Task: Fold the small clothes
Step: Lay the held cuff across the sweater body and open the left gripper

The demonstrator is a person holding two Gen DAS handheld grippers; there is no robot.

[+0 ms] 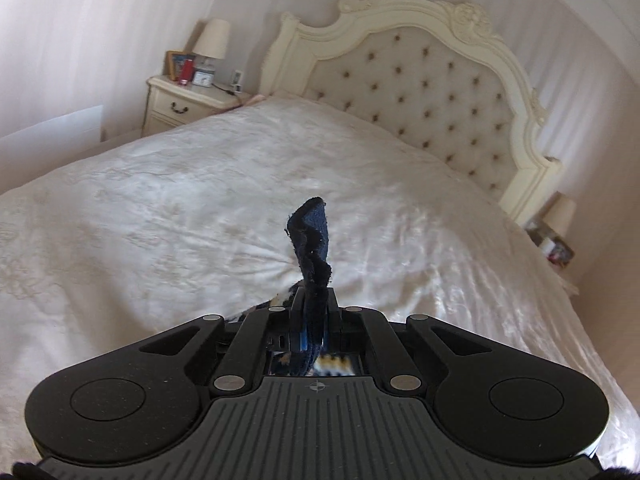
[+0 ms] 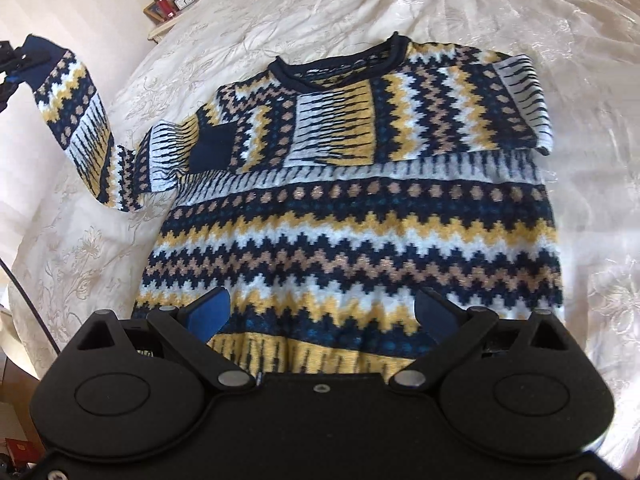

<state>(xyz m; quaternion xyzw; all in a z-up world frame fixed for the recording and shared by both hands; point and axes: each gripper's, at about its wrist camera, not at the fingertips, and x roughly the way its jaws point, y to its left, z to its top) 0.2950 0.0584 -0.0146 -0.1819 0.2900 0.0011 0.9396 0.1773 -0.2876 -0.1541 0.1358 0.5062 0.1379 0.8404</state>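
A patterned knit sweater (image 2: pixel 352 236) in navy, yellow, white and tan lies flat on the white bedspread (image 2: pixel 480 8), neck away from me. Its right sleeve is folded across the chest (image 2: pixel 332 128). Its left sleeve (image 2: pixel 80 120) is lifted off the bed to the left. My left gripper (image 1: pixel 314 304) is shut on that sleeve's navy cuff (image 1: pixel 310 236), which sticks up between the jaws; it also shows at the left edge of the right wrist view (image 2: pixel 16 60). My right gripper (image 2: pixel 320 312) is open and empty, hovering over the sweater's hem.
The bed has a cream tufted headboard (image 1: pixel 420 80). A nightstand (image 1: pixel 180 100) with a lamp, clock and frames stands at the far left of the bed. Another lamp (image 1: pixel 560 216) stands on the right side. White bedspread (image 1: pixel 160 200) surrounds the sweater.
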